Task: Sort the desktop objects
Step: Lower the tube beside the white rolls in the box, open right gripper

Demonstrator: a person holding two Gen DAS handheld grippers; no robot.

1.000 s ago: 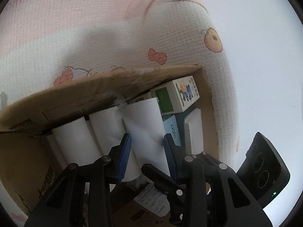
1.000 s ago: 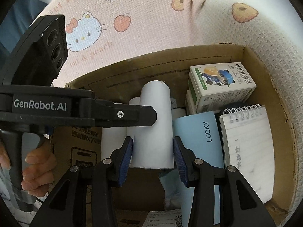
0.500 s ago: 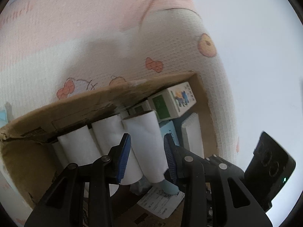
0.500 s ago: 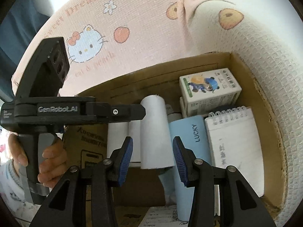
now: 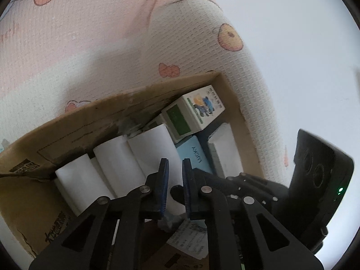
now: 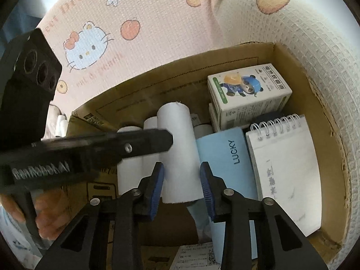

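Moved since earlier: both sets of jaws just closing; left gripper (image 5: 175,186) narrowed to a slim gap, right gripper (image 6: 181,186) drawn in around the tall white roll (image 6: 177,148).
Right fingers: blue pads seemingly pressed on both flanks of the roll near its lower end, grasping it.
Left fingers: nearly closed, nothing pinched; roll visible only behind the gap.
Roll's place: standing tilted inside the cardboard box (image 6: 292,67), among other white rolls, just beside the blue LUCKY booklet (image 6: 227,157).
Why gripped low: probably for a firm hold before lifting or straightening.
Why left is poised above: likely steadying, clear of the right's hold.
Neighbours: spiral notepad (image 6: 285,162) and panda carton (image 6: 247,94) packed along the right side.
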